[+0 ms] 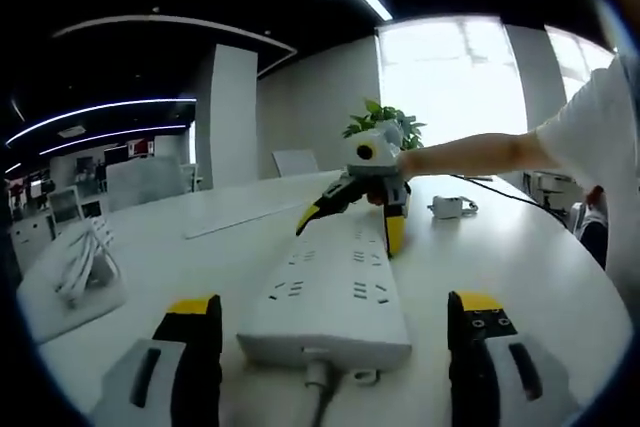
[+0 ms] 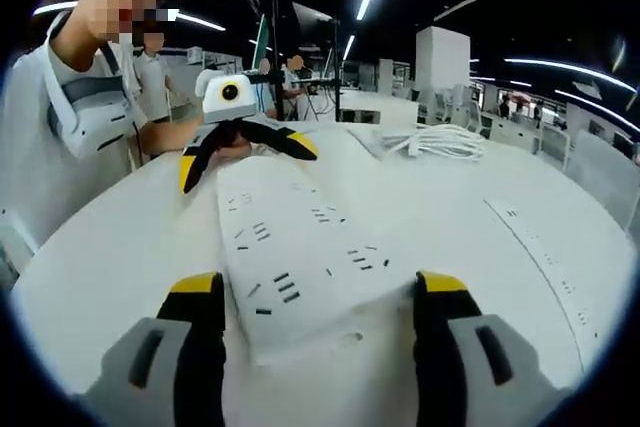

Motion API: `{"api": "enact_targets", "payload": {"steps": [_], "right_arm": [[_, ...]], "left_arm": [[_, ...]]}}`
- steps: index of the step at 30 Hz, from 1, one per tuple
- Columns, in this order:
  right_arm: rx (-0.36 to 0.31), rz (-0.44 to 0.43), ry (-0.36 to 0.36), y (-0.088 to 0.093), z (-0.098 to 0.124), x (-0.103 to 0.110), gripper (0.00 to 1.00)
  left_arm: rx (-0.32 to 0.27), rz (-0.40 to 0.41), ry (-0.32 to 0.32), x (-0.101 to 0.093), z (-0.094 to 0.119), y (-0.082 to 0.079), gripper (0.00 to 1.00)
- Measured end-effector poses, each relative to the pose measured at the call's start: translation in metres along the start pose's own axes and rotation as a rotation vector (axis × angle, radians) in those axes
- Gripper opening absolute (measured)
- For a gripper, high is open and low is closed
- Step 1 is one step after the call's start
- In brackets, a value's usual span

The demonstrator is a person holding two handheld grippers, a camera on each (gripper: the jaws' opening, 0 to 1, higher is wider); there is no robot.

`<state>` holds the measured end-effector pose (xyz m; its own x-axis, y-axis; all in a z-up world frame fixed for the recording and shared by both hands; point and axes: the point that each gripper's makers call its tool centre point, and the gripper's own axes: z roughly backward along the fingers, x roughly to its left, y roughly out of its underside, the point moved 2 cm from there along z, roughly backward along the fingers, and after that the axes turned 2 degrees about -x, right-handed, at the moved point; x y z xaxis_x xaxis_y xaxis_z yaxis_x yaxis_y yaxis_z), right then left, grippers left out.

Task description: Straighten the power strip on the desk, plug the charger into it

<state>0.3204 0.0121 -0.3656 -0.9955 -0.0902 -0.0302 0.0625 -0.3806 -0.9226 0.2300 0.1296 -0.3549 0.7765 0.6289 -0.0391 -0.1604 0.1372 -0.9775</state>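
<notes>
Both tools sit low over a white, smooth tabletop [image 1: 520, 247], one at each end of a long white power strip [image 1: 335, 297]. The left tool [image 1: 335, 347] has its yellow-tipped black jaws spread wide, released, on either side of the strip's cord end, where a grey cable [image 1: 320, 392] leaves the casing. The right tool [image 2: 318, 332] is likewise spread apart, its jaws flanking the opposite end without gripping it. The strip is a flat plastic bar with rows of slotted sockets. A person's bare forearm [image 1: 480, 152] reaches to the right tool. A small white charger [image 1: 447, 208] lies farther off on the tabletop, well apart from the strip. A coiled white cable [image 2: 440, 140] rests near the far edge.
</notes>
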Motion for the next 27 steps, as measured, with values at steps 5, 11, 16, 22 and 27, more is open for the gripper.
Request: {"api": "enact_targets", "payload": {"steps": [5, 11, 16, 22, 27], "right_arm": [[-0.017, 0.004, 0.002, -0.002, 0.001, -0.003, 0.75], [-0.007, 0.003, 0.006, -0.004, 0.003, 0.006, 0.74], [0.007, 0.001, 0.016, -0.002, 0.006, 0.020, 0.72], [0.015, -0.013, 0.047, 0.002, 0.015, 0.031, 0.71], [0.017, -0.022, 0.083, 0.010, 0.027, 0.044, 0.70]], "left_arm": [[0.026, -0.016, -0.002, 0.001, -0.003, 0.006, 0.94], [0.044, -0.019, -0.005, 0.003, -0.006, 0.011, 0.91], [0.064, -0.006, 0.011, 0.003, -0.004, 0.012, 0.81], [0.102, -0.012, 0.072, 0.000, -0.006, 0.015, 0.81], [0.104, -0.015, 0.116, 0.005, -0.015, 0.014, 0.81]]}}
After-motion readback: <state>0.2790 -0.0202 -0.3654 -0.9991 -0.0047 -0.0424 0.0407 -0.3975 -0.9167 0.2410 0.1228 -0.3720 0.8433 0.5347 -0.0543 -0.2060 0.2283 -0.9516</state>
